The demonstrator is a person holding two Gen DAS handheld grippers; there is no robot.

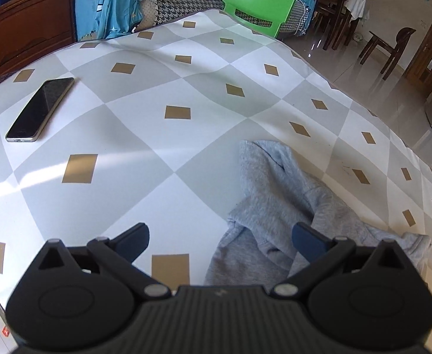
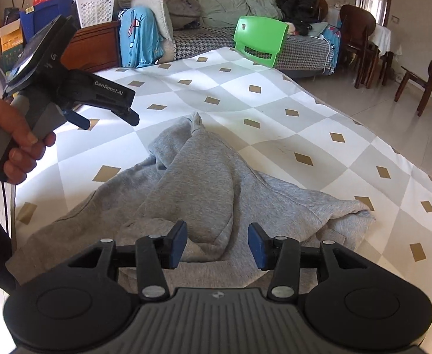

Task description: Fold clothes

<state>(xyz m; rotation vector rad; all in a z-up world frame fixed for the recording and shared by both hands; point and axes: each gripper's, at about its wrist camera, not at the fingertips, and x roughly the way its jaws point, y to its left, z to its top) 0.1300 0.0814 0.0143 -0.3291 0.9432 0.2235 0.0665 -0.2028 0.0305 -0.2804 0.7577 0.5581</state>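
A grey sweatshirt point(image 2: 204, 177) lies crumpled on the checkered table cover point(image 2: 275, 112), bunched into a ridge down its middle. My right gripper point(image 2: 217, 243) hovers open just above its near part, nothing between the blue pads. The left gripper point(image 2: 109, 119) is held up in a hand point(image 2: 12, 141) at the left, above the cover and clear of the cloth. In the left wrist view the sweatshirt point(image 1: 278, 206) lies at the lower right, and my left gripper point(image 1: 220, 240) is wide open with its right finger point(image 1: 307, 240) over the cloth's edge.
A black phone point(image 1: 40, 109) lies on the cover point(image 1: 156, 88) at the far left. A green plastic chair point(image 2: 260, 39) stands at the table's far edge, with a sofa point(image 2: 216, 17) behind it. Wooden chairs point(image 2: 419, 79) and bare floor are to the right.
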